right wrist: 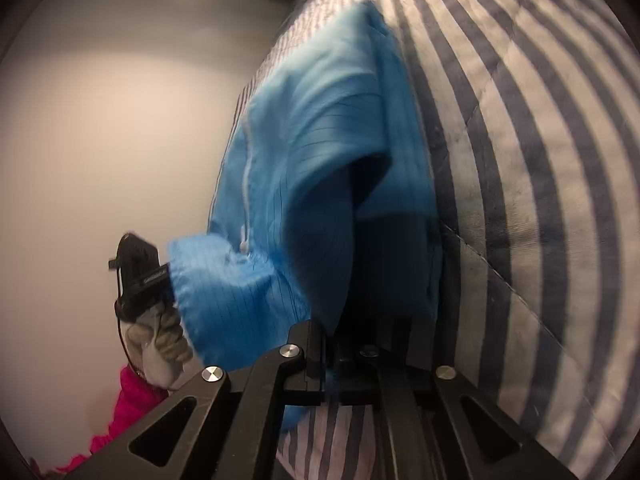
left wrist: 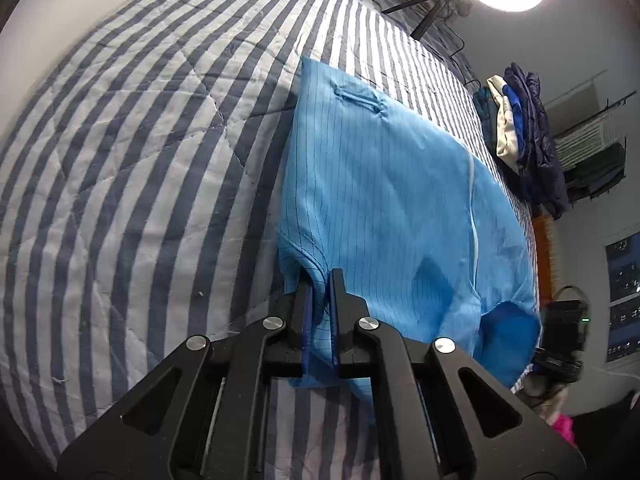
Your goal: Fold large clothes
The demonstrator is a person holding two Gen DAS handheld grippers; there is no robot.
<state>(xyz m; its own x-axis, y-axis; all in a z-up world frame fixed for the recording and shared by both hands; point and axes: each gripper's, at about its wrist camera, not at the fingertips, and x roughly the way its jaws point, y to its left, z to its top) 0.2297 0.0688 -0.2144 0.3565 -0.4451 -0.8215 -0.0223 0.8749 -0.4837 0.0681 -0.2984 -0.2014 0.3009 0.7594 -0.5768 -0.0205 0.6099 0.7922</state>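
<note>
Blue garment (left wrist: 384,200) lies on striped quilt (left wrist: 120,160). Left gripper (left wrist: 320,280) angled steeply down, pinching the near hem. Right gripper (right wrist: 330,336) tilted shallower, clamped on blue fabric. Gloved hand (right wrist: 160,340) at left holds the other gripper.

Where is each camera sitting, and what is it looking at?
Left wrist: rides the left gripper, looking down its shut fingers at the blue garment on the striped quilt.
Right wrist: rides the right gripper, also clamping the garment; a gloved hand and pink sleeve show.
Shared: garment and quilt.
</note>
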